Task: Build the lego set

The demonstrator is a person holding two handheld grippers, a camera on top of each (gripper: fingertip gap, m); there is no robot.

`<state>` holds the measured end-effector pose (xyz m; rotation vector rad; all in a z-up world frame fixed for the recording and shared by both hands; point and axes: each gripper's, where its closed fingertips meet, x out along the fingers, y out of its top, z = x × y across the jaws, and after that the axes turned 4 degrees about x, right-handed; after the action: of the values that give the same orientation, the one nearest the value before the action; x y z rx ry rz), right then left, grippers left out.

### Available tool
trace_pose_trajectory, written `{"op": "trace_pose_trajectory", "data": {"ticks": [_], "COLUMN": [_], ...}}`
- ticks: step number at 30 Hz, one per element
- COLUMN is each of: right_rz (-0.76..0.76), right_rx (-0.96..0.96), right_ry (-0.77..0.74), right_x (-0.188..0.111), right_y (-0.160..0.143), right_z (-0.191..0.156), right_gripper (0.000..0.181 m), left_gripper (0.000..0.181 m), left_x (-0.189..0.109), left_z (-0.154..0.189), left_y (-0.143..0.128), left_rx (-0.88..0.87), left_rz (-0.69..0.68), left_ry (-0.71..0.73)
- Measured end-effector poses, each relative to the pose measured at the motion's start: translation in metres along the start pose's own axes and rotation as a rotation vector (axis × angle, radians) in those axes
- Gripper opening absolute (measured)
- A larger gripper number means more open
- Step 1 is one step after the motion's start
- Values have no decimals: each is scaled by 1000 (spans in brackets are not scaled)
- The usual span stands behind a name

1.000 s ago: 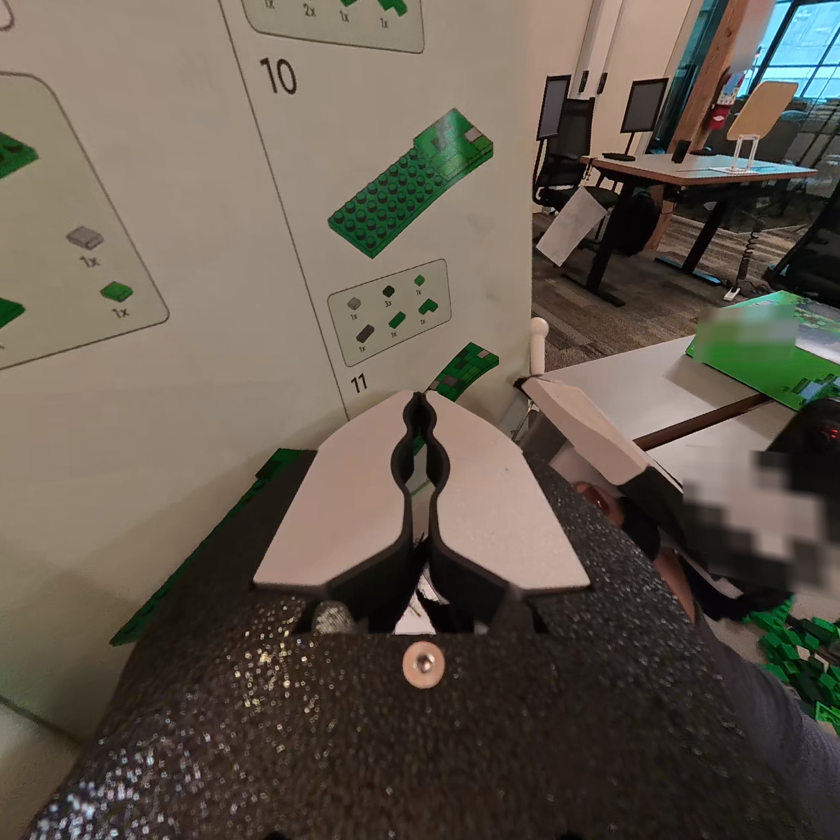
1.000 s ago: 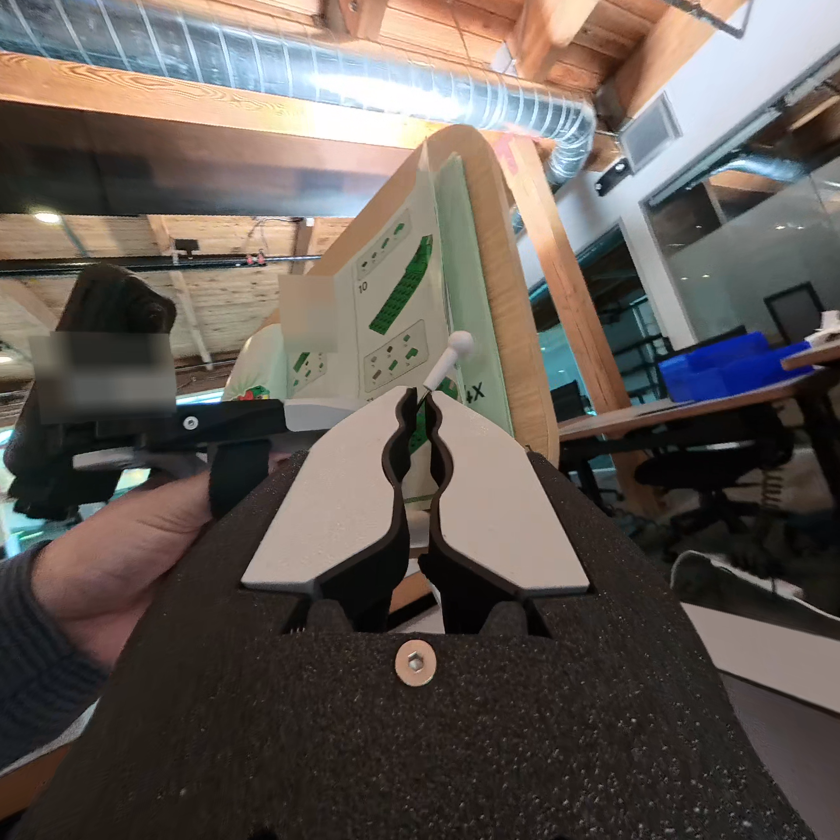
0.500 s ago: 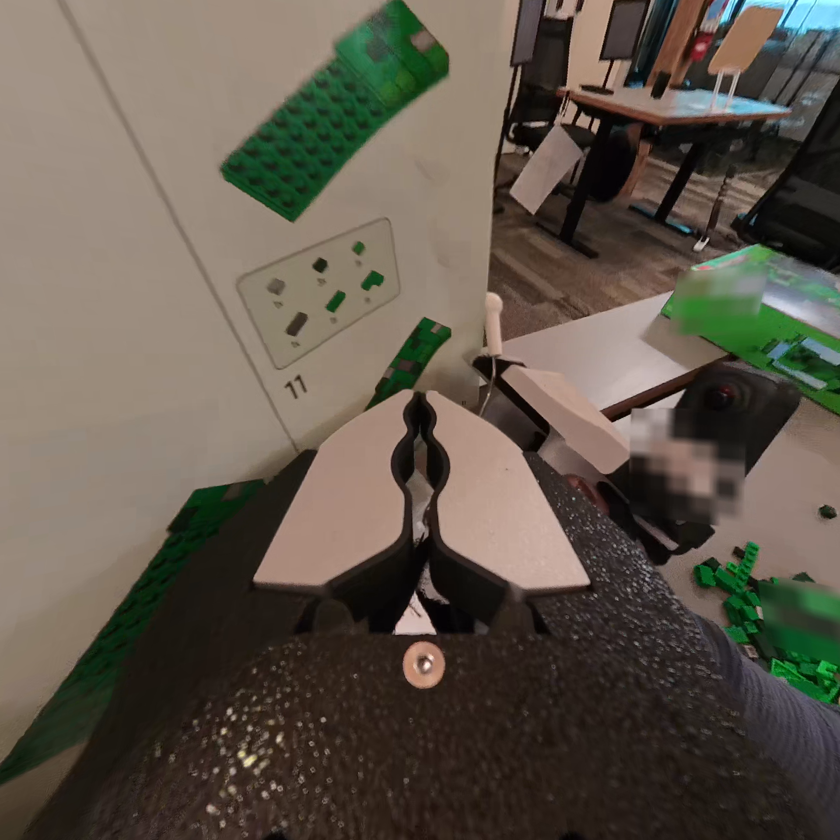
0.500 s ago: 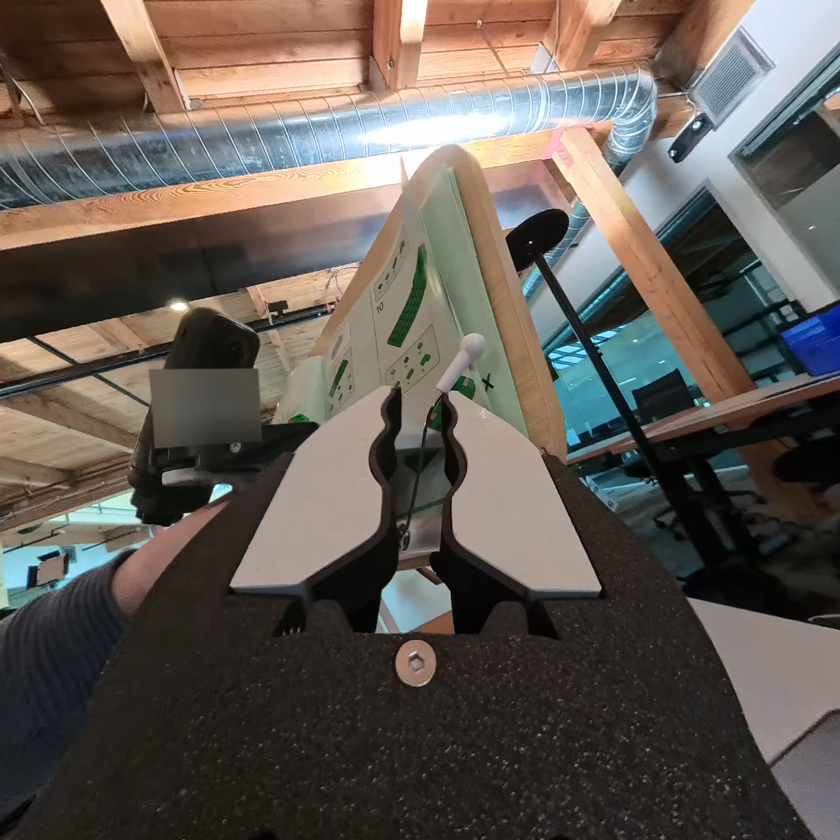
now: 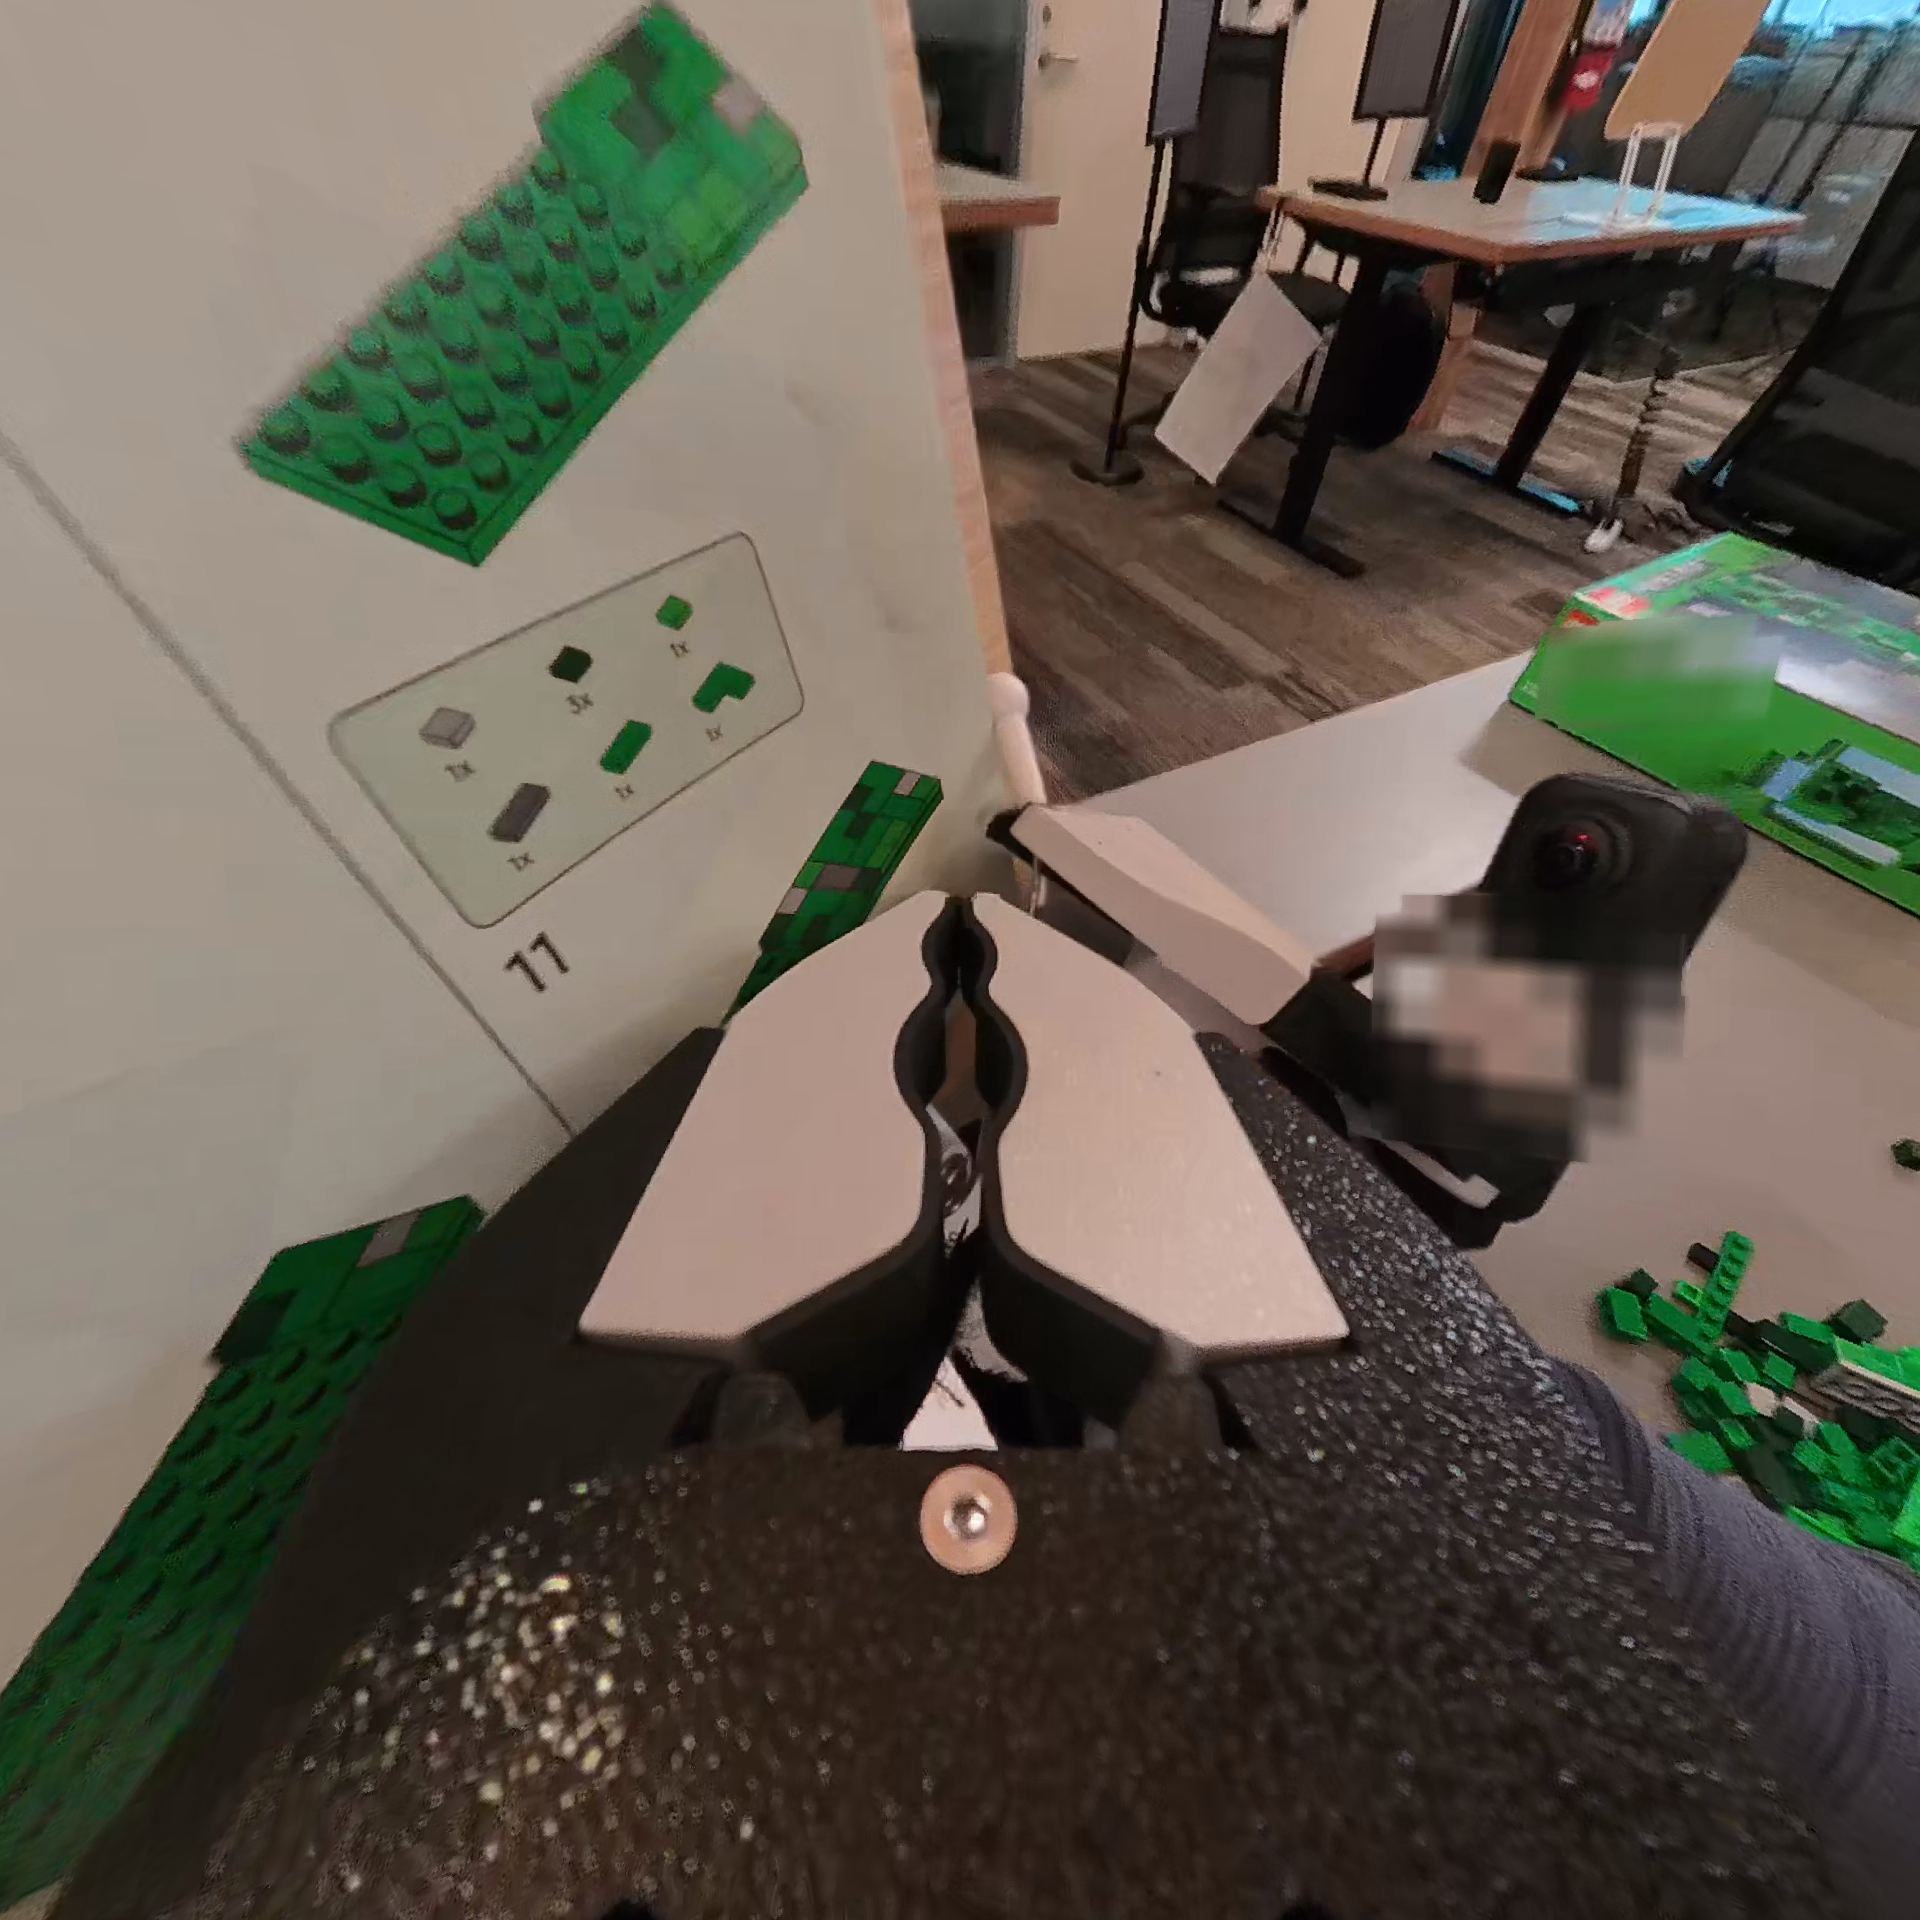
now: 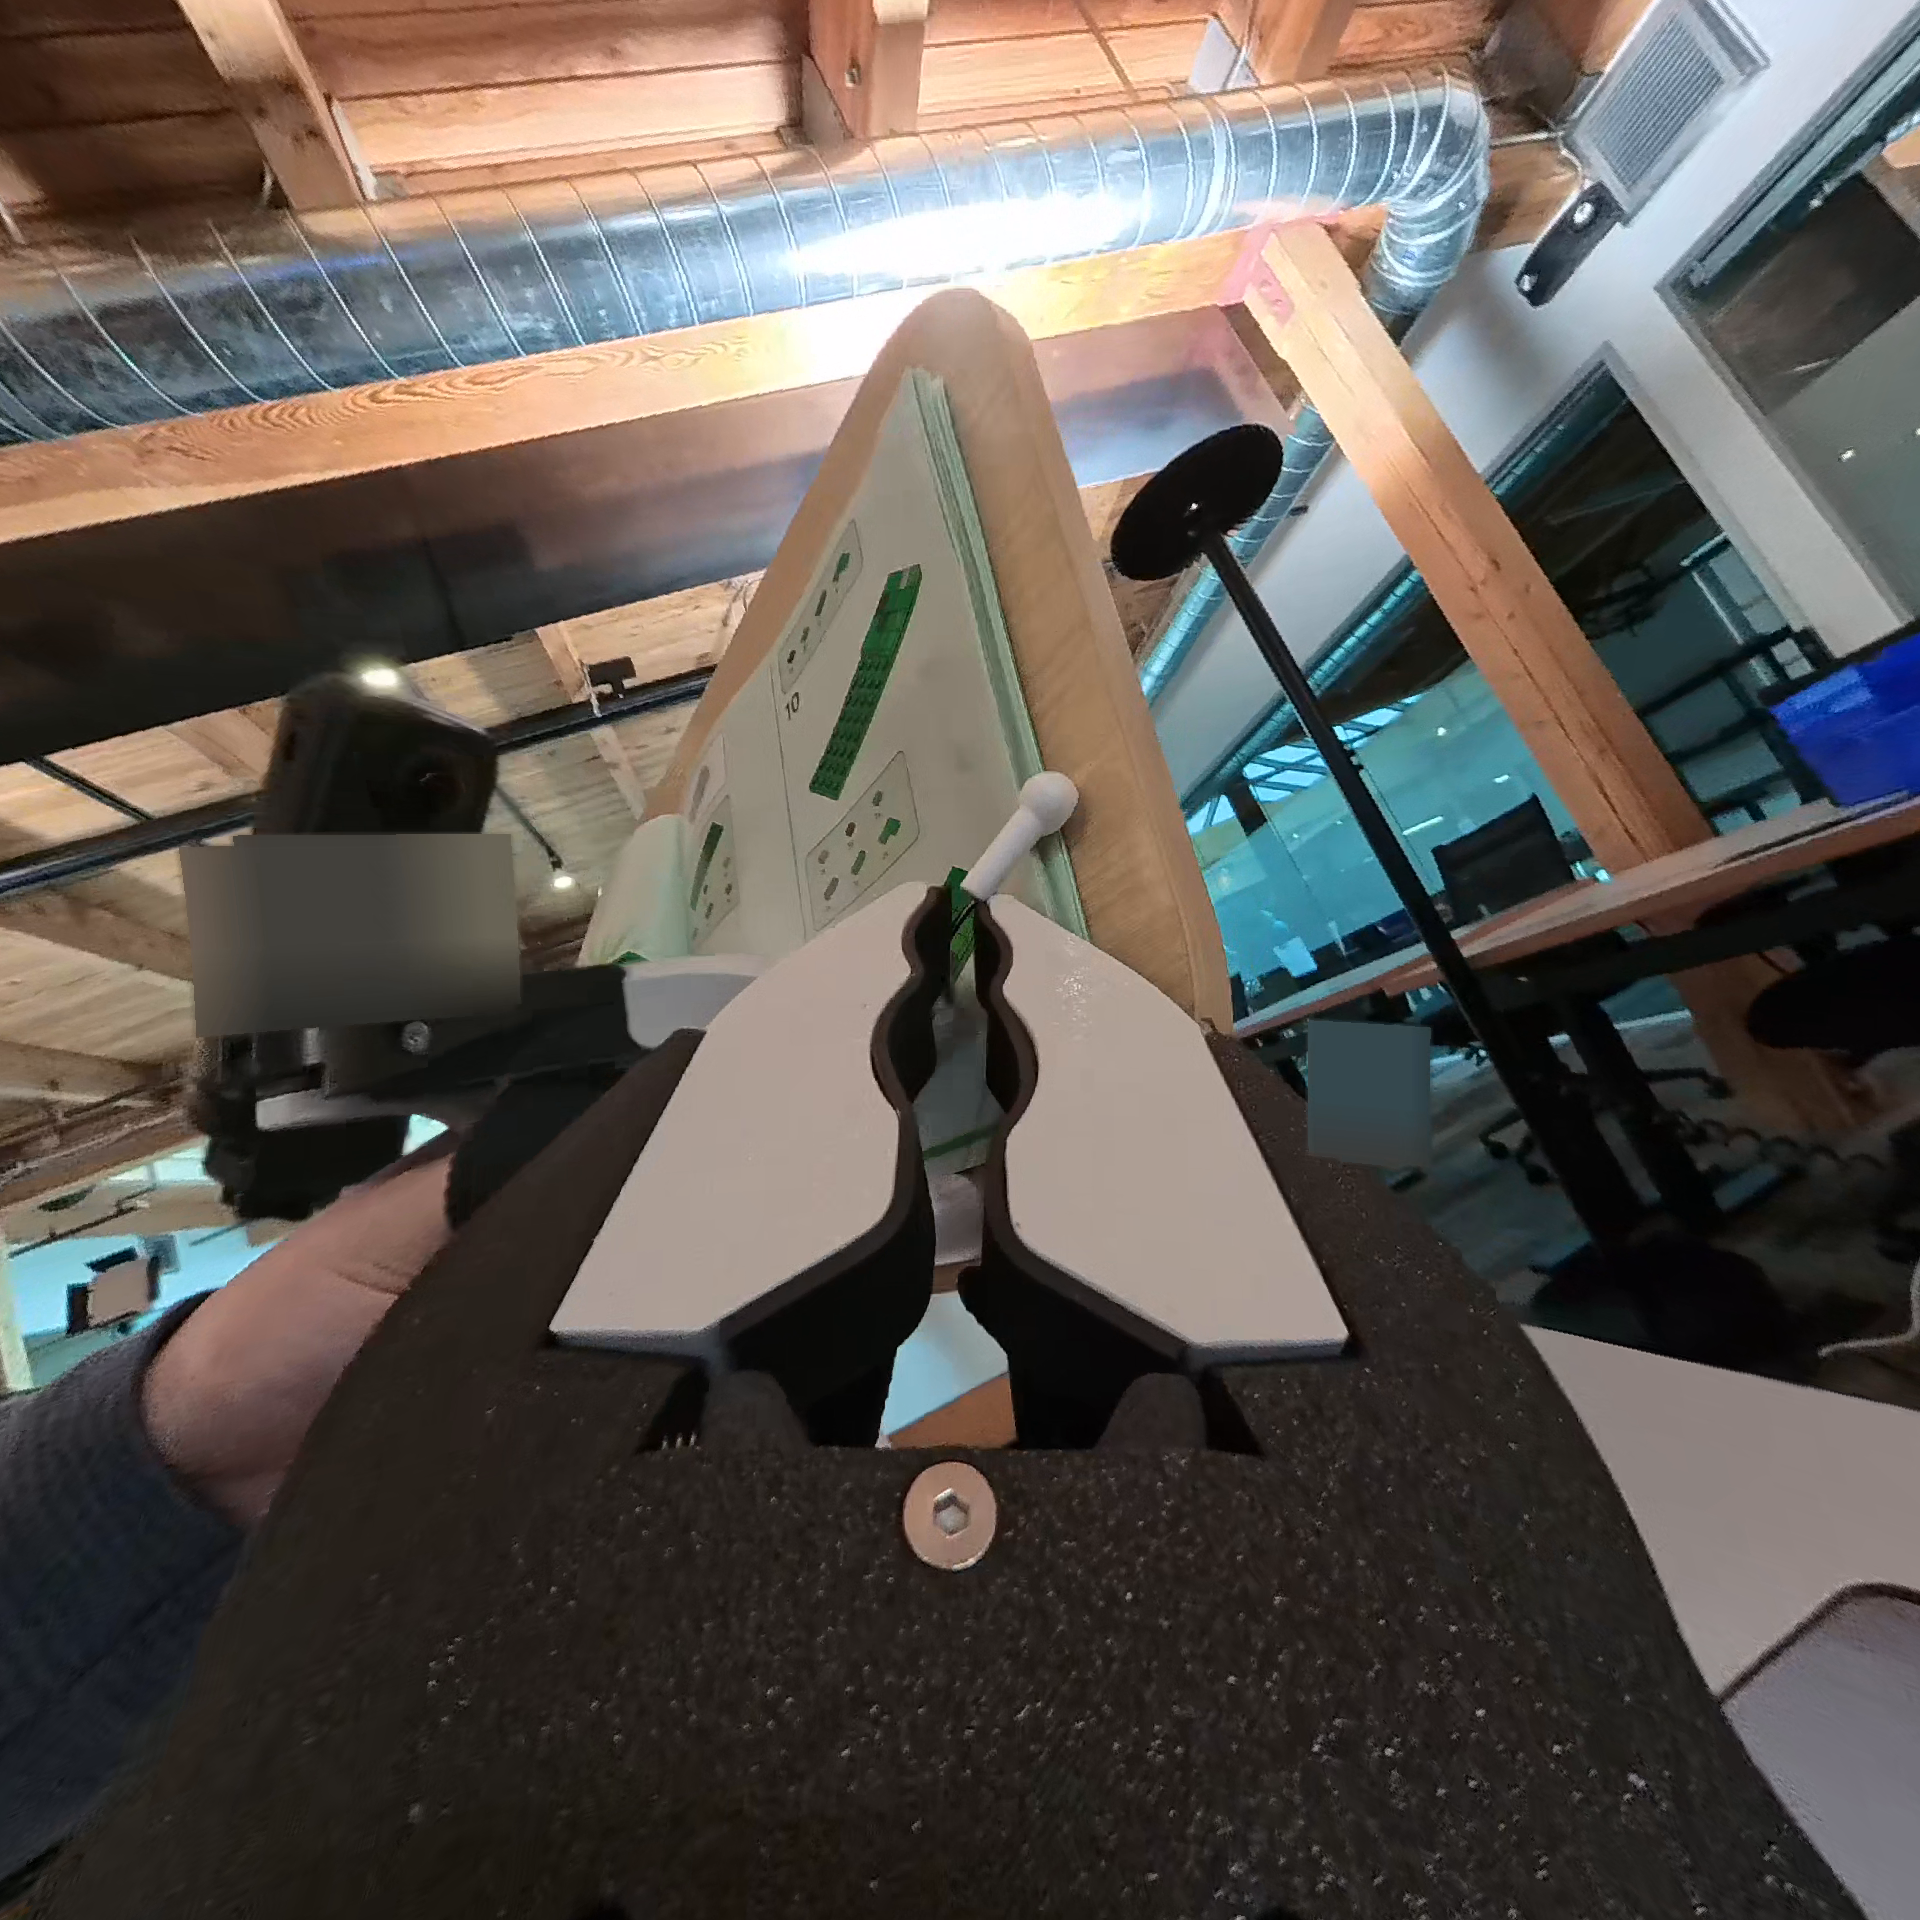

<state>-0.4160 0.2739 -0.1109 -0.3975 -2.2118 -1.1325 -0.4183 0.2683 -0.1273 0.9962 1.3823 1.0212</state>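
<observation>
The instruction booklet (image 5: 436, 644) stands open on a wooden stand (image 6: 1081, 665), close in front of both grippers. My left gripper (image 5: 961, 914) is shut at the booklet's lower edge, and a white printed sheet (image 5: 951, 1174) shows clamped between its fingers. My right gripper (image 6: 961, 909) has its jaws closed to a narrow gap on the stem of the stand's white page-holder pin (image 6: 1023, 831). It also shows in the left wrist view (image 5: 1039, 831), tip at the pin (image 5: 1013, 727). Loose green Lego pieces (image 5: 1766, 1382) lie on the table to the right.
A green Lego box (image 5: 1714, 707) lies on the grey table (image 5: 1299, 831) at the right. A black stand with a round head (image 6: 1195, 509) rises behind the booklet stand. Desks and office chairs stand farther back. A person's hand (image 6: 301, 1288) holds the left gripper.
The left gripper has dropped lower and closer along the booklet page. The right gripper's jaws opened around the pin's wire half a second ago and have now narrowed onto it.
</observation>
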Motion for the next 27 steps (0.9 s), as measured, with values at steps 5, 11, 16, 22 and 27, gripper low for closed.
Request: {"op": "trace_pose_trajectory", "data": {"ticks": [5,11,16,22,27], "right_rz": [34,-63,-274,-162,-141], "right_rx": [-139,-315,-427,-388,-434], "right_ry": [24,41,-94,-245,-337], "right_x": [-1,10,19,2,-30], "right_y": [2,-4,-11,21,43], "right_z": [-9,-18,-12,-16,-45], "right_gripper": [4,3,4,13,21], "left_gripper": [0,0,0,0,0], "left_x": [-22,-17,-13,-46,-123], "left_z": [-29,-25,-22,17,67], "left_y": [18,19,14,22,20], "left_rx": [130,127,45,59,91], "left_rz": [77,51,55,179,240], "left_ry": [236,200,130,62,-23]}}
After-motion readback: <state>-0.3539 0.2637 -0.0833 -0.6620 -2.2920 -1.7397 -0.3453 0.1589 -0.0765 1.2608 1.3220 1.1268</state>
